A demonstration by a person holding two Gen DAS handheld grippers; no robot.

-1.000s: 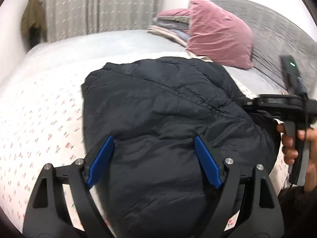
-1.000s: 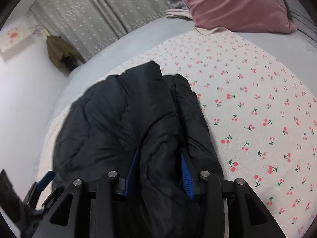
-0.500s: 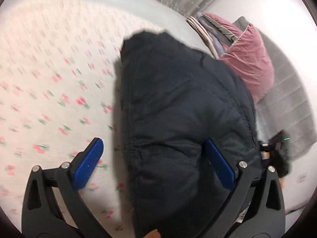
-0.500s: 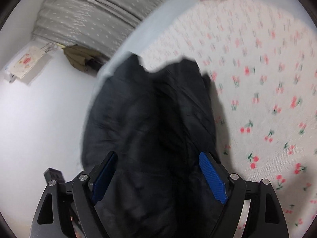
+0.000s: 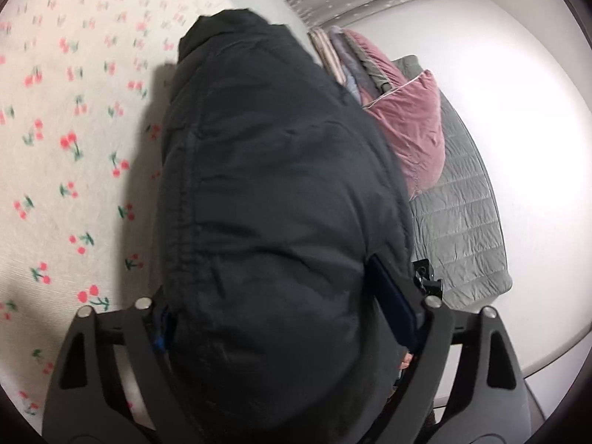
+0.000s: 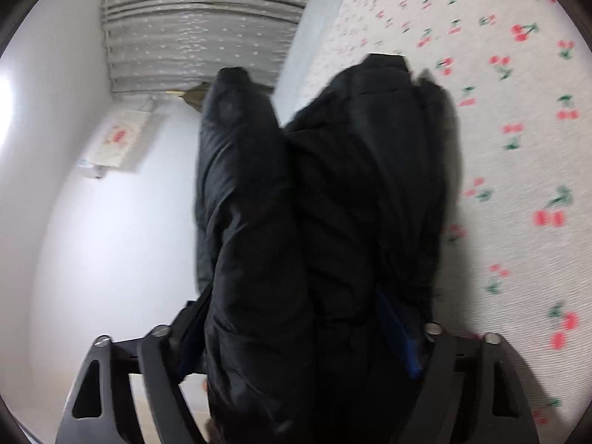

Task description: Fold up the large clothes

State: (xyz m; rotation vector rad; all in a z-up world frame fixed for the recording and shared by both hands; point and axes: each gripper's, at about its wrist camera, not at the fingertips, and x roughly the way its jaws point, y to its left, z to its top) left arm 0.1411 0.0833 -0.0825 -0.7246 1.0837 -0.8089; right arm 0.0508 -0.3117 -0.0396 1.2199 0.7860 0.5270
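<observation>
A black padded jacket (image 5: 273,199), folded into a thick bundle, fills the middle of the left wrist view and also shows in the right wrist view (image 6: 333,199). It is lifted off the cherry-print bed cover (image 5: 66,140). My left gripper (image 5: 281,318) has its jaws wide around the bundle, blue pads pressed into its sides. My right gripper (image 6: 296,329) grips the bundle the same way. The pads are mostly buried in fabric.
A pink pillow (image 5: 414,129) and stacked folded bedding (image 5: 344,55) lie at the bed's head by a grey quilted headboard (image 5: 462,214). Grey curtains (image 6: 207,26) and a white wall (image 6: 92,240) stand behind. The cherry-print cover (image 6: 518,170) stretches to the right.
Both grippers tilted steeply and closed onto the jacket bundle. The right gripper let go half a second ago and gripped a thicker part. The bundle has risen off the bed.
</observation>
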